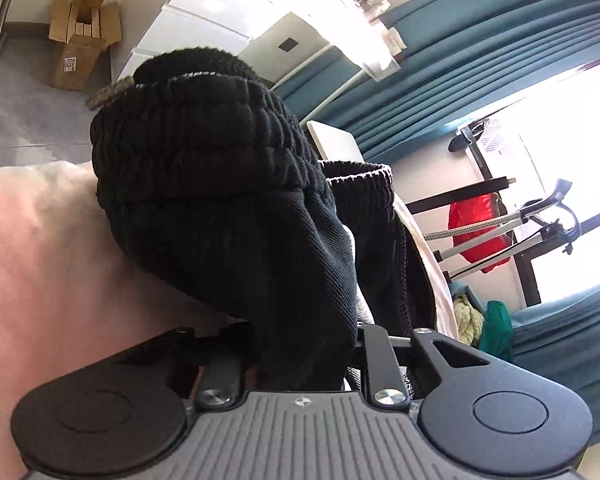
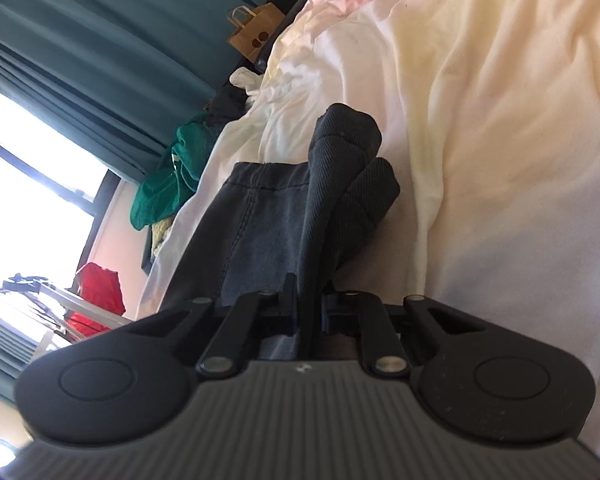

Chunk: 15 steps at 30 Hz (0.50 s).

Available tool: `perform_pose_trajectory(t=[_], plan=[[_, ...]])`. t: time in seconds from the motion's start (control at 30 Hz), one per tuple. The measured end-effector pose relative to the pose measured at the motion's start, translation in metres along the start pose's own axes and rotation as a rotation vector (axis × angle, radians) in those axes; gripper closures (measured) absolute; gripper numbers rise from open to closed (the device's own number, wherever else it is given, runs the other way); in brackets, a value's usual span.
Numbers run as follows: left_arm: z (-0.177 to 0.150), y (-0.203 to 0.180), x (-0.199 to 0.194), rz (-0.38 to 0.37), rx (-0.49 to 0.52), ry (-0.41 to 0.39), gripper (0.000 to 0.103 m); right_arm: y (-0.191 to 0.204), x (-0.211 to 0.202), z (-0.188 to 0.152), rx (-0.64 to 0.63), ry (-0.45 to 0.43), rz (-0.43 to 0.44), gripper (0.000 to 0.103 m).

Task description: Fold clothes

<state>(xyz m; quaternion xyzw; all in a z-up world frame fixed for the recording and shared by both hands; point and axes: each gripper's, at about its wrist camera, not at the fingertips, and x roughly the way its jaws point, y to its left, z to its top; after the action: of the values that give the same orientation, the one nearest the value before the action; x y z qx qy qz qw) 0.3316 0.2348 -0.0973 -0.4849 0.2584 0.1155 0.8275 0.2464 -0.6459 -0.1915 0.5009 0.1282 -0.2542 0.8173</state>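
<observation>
A pair of black shorts with a ribbed elastic waistband (image 1: 220,152) fills the left wrist view. My left gripper (image 1: 304,360) is shut on the shorts near the waistband, and the cloth bunches up and hides the fingers. In the right wrist view the same dark shorts (image 2: 268,224) stretch over the bed sheet (image 2: 500,160). My right gripper (image 2: 306,312) is shut on a folded edge of the shorts (image 2: 340,168), which stands up between the jaws.
The bed has a white and pale pink sheet (image 1: 40,260). A cardboard box (image 1: 80,40) stands on the floor. Teal curtains (image 2: 80,40), a green garment pile (image 2: 172,176), a paper bag (image 2: 252,32) and a red item (image 1: 480,232) sit around the bed.
</observation>
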Motion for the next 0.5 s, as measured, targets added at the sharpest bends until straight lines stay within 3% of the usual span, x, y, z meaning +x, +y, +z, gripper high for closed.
perform_pose_trajectory(t=[0.13, 0.27, 0.5], plan=[[0.011, -0.026, -0.039, -0.068, 0.024, -0.052, 0.089, 0.009, -0.03, 0.003, -0.002, -0.03, 0.006, 0.092], [0.031, -0.038, -0.081, -0.064, 0.073, -0.081, 0.089, 0.006, -0.067, 0.007, 0.039, -0.022, 0.008, 0.092], [0.059, 0.004, -0.172, -0.003, 0.148, -0.057, 0.089, -0.051, -0.148, -0.01, 0.208, 0.026, 0.011, 0.093]])
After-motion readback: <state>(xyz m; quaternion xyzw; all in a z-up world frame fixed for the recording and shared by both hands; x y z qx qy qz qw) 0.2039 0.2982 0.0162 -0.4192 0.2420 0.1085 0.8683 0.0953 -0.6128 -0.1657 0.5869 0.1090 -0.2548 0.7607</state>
